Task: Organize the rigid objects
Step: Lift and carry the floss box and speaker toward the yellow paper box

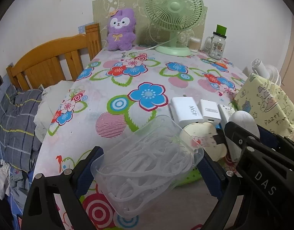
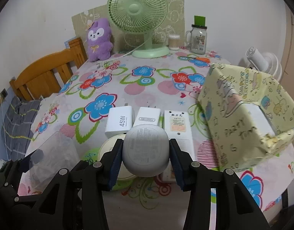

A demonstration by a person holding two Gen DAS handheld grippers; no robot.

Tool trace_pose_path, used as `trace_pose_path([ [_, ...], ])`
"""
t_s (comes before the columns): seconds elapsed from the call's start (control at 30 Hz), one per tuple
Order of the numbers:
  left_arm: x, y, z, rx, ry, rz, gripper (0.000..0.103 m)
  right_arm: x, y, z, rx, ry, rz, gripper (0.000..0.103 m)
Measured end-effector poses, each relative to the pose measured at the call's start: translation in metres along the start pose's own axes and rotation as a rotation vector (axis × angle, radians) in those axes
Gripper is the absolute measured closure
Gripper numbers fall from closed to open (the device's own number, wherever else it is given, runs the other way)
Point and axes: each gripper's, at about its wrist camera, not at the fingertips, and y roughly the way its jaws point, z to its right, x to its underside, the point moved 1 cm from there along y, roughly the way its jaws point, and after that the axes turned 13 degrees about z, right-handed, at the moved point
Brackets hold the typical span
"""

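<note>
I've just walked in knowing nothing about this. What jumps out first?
Two black tongs, each gripping something: the left tongs hold a clear plastic box of white floss picks, the right tongs a rounded grey case. Behind them, three white chargers sit in a row on the flowered tablecloth, with a green fan at the back.

left gripper (image 1: 149,164): black frame, blue pads, silver screws | right gripper (image 2: 145,153): same, "DAS" lettering

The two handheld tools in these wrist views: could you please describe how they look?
Both the left tool and the right tool have matte black angular plastic linkage arms with silver round pins, ending in dark blue textured pads. White letters "DAS" mark the right tool's arm in the left wrist view. No cables or sleeves show.
</note>
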Motion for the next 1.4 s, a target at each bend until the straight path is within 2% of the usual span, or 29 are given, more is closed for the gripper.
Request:
trace_pose_path([
  [0.97,-0.041,-0.052,0.047,0.008,0.049,0.094,0.007,-0.041,-0.062,0.038,0.033,0.023,0.097,0.053],
  [1.4,-0.061,-0.056,0.084,0.061,0.085,0.121,0.007,-0.060,-0.078,0.073,0.089,0.053,0.126,0.053],
])
